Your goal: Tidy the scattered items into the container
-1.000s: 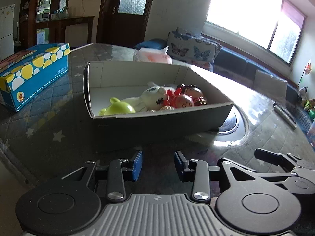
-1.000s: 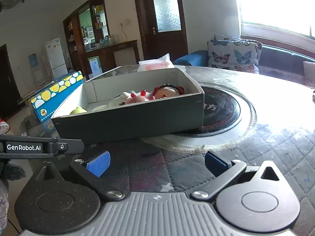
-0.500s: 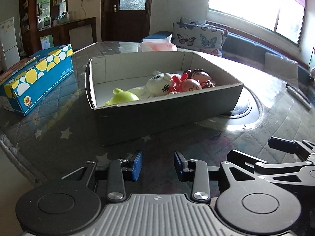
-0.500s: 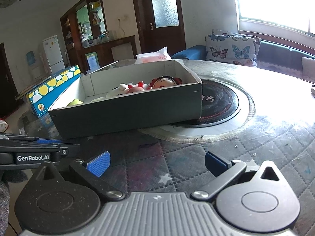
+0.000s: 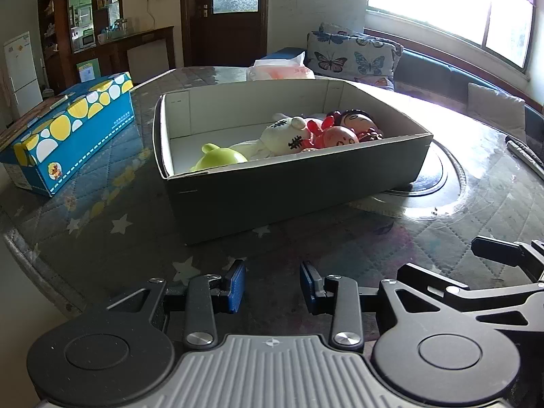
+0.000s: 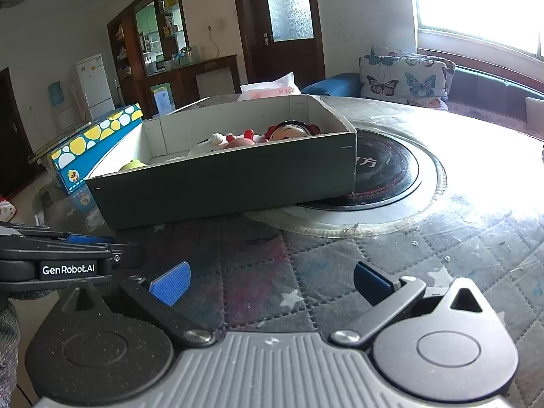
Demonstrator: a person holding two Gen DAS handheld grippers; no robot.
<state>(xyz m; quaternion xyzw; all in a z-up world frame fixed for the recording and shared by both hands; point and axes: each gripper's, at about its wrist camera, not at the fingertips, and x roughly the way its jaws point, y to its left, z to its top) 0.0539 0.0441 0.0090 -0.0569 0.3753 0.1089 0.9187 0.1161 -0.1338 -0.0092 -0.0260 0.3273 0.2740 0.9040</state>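
A dark cardboard box (image 5: 289, 187) with a white inside stands on the round table; it also shows in the right wrist view (image 6: 224, 180). In it lie a green toy (image 5: 221, 158), a white plush (image 5: 282, 132), a red toy (image 5: 335, 136) and a doll head (image 6: 292, 131). My left gripper (image 5: 272, 287) is empty, jaws a small gap apart, low over the table in front of the box. My right gripper (image 6: 270, 284) is open wide and empty, to the right of the left one.
A blue box with yellow and white dots (image 5: 71, 132) lies left of the dark box. A tissue pack (image 5: 280, 69) sits behind it. A black round hotplate (image 6: 384, 173) sits in the table's middle, under the box's right corner. A pen-like object (image 5: 525, 156) lies far right.
Both grippers have drawn back a little from the box and risen slightly, so more of the table shows. The jaw openings have not changed.
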